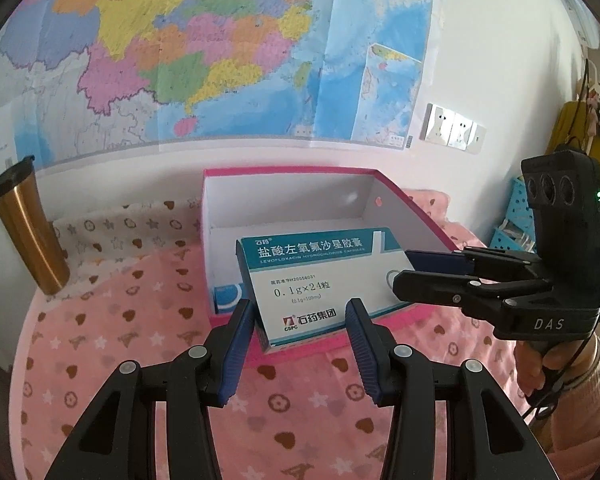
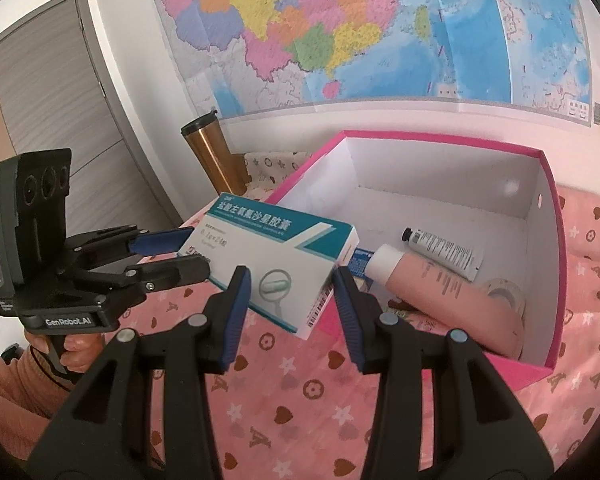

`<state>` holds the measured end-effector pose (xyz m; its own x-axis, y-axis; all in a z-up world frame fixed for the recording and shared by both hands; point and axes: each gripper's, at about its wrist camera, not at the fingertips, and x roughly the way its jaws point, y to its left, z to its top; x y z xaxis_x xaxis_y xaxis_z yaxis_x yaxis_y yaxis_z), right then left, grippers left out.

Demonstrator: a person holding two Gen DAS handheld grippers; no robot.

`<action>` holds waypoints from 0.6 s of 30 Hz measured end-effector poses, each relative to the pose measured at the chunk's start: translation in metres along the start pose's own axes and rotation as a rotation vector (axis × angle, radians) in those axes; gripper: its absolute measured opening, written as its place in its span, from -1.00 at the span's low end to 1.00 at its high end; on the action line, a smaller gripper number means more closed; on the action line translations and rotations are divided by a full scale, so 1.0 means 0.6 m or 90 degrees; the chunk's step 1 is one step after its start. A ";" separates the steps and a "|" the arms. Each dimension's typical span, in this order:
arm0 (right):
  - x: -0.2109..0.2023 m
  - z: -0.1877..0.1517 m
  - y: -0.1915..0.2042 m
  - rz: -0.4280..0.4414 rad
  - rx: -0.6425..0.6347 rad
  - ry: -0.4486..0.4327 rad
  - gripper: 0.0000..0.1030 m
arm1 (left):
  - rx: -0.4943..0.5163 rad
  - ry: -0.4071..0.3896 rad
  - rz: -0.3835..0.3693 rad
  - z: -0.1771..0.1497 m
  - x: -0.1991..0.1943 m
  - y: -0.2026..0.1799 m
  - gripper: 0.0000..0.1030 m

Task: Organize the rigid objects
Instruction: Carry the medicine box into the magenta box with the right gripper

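A white and teal medicine box [image 1: 320,280] [image 2: 276,268] hangs tilted over the near rim of the pink storage box [image 1: 400,196] [image 2: 556,248]. My left gripper [image 1: 300,344] [image 2: 188,256] has one end of it between its blue pads. My right gripper [image 2: 288,308] [image 1: 404,268] has the other end between its pads. Both look closed on the box. Inside the pink box lie a pink tube [image 2: 440,292], a small white tube [image 2: 444,252] and a roll of tape [image 2: 504,296].
A gold tumbler [image 1: 28,224] [image 2: 216,156] stands at the back left by the wall. A pink patterned cloth [image 1: 140,340] [image 2: 300,400] covers the table. A map hangs on the wall. Blue baskets [image 1: 516,220] sit at the far right.
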<state>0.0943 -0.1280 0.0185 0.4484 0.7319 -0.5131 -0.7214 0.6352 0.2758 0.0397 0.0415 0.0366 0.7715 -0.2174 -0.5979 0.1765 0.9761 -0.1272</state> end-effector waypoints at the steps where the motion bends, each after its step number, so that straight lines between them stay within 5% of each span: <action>1: 0.000 0.003 -0.001 -0.001 0.000 -0.002 -0.11 | 0.001 0.000 0.001 0.003 0.002 0.001 -0.08; 18: 0.027 0.041 -0.025 0.005 0.015 -0.003 -0.11 | -0.018 0.013 0.002 0.036 0.041 0.031 -0.08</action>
<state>0.1251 -0.1198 0.0261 0.4452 0.7380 -0.5070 -0.7126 0.6349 0.2985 0.0750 0.0544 0.0365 0.7596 -0.2137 -0.6142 0.1560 0.9768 -0.1468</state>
